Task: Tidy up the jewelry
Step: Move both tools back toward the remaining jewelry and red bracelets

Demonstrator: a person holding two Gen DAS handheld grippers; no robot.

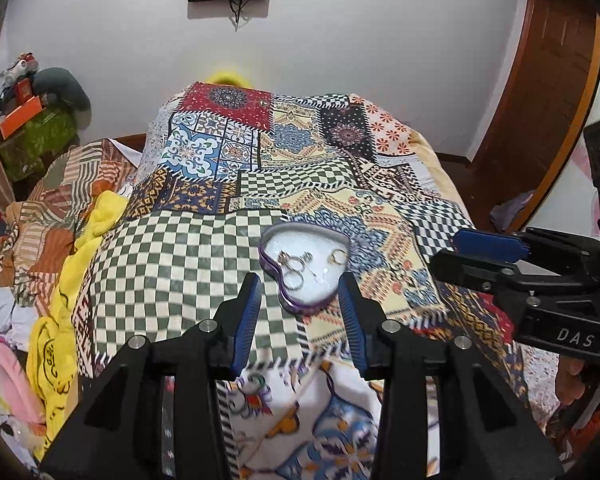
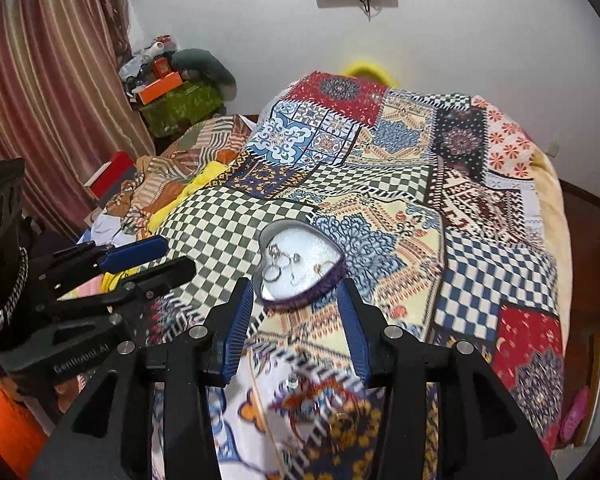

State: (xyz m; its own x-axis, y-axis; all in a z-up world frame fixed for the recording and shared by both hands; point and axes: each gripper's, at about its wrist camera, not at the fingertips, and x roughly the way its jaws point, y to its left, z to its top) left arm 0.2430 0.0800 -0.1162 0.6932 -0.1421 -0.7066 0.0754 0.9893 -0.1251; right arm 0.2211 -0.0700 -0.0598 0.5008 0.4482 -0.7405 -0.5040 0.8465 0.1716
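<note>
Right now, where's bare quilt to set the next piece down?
Free: the green-checked patch left of the heart-shaped tin, and the blue-checked patch to its right. Crowded: inside the tin with the rings, and the clothes pile along the quilt's left edge.

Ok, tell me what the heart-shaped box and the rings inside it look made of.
Heart-shaped box: probably tin, judging by the thin shiny rim; purple outside, with a white, soft-looking lining. Rings: polished silver-toned metal, glinting; one gold-toned ring. The actual alloy cannot be told.
</note>
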